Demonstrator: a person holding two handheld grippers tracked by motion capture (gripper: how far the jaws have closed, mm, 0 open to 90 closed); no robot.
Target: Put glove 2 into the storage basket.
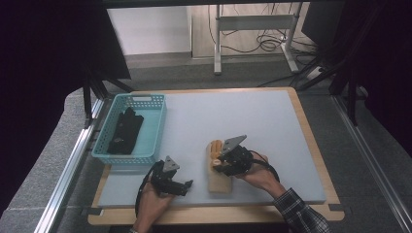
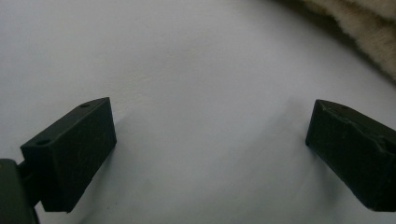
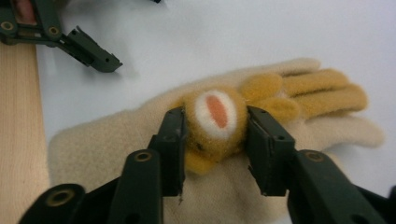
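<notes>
Table: a wooden table point(image 1: 316, 160) with a pale, light-grey mat point(image 1: 233, 121) covering most of its top; bare wood shows as a rim along the edges.
Basket: a turquoise plastic basket point(image 1: 155, 131) stands on the mat at about 9 o'clock from the mat's middle, near the left edge; dark items lie inside it.
Gloves: a cream knitted glove point(image 1: 219, 183) lies flat on the mat at about 6 o'clock, near the front edge, cuff toward the front; a mustard-yellow glove point(image 3: 322, 91) with an orange-and-white patch lies on top of it.
</notes>
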